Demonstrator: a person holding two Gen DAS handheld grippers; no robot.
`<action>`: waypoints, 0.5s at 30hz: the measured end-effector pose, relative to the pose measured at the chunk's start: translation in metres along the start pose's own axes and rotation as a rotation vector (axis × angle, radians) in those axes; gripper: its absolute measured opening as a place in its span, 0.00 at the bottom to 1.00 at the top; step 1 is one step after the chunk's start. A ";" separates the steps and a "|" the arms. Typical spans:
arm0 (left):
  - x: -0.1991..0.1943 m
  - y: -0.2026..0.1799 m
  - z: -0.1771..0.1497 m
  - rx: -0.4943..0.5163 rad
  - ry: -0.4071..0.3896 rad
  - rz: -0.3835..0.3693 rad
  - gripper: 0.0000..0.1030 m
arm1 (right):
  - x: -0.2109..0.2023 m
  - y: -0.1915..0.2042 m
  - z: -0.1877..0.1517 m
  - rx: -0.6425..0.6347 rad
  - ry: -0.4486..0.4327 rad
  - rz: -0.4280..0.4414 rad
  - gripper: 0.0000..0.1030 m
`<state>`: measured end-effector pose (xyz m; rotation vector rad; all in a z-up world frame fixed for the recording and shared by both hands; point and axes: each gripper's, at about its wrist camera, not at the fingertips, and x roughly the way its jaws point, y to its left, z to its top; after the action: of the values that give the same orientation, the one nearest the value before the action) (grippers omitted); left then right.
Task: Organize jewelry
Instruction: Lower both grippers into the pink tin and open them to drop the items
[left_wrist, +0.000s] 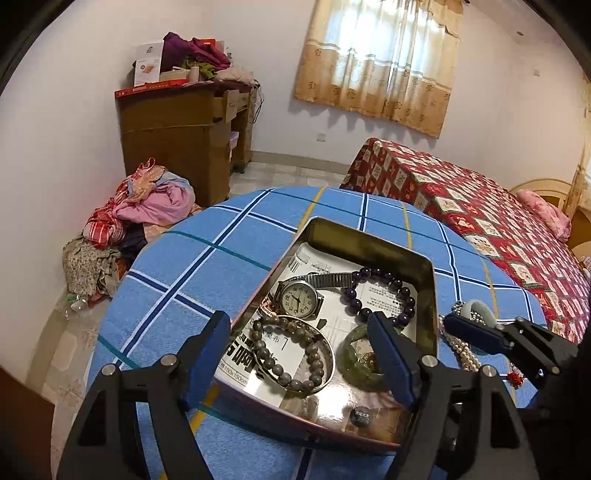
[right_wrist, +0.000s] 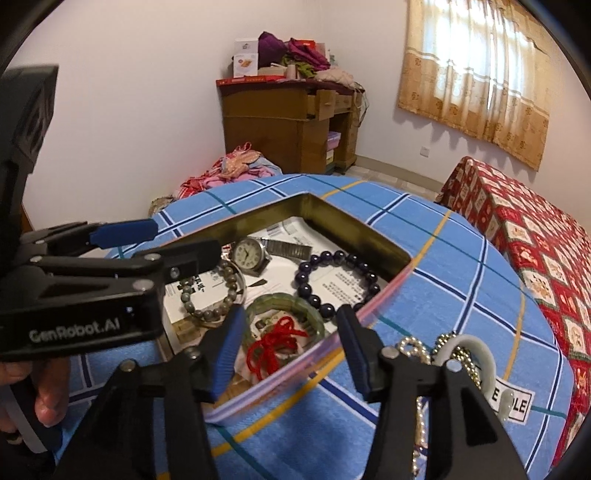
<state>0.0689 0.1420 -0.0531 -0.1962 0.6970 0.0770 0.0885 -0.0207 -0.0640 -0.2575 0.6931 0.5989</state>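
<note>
From the left, my left hand-held gripper stands wide open and holds nothing, one finger outside the tin box's near-left wall, the other over the green bangle inside. The wristwatch, grey bead bracelet and dark purple bead bracelet lie on printed paper within. My right hand-held gripper is partly open and empty over the box's near corner, above a red cord. Pearl strands lie on the checked worktop, right of the rim.
</note>
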 end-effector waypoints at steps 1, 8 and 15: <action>0.000 -0.001 0.000 -0.001 0.001 0.000 0.74 | -0.001 -0.001 0.000 0.001 -0.001 -0.002 0.55; -0.010 -0.014 -0.002 0.007 -0.011 0.005 0.74 | -0.023 -0.026 -0.015 0.036 -0.006 -0.026 0.60; -0.012 -0.048 -0.011 0.069 -0.002 -0.037 0.74 | -0.049 -0.081 -0.044 0.141 0.021 -0.133 0.60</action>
<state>0.0593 0.0924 -0.0461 -0.1428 0.6927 0.0175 0.0834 -0.1250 -0.0617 -0.1775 0.7295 0.4195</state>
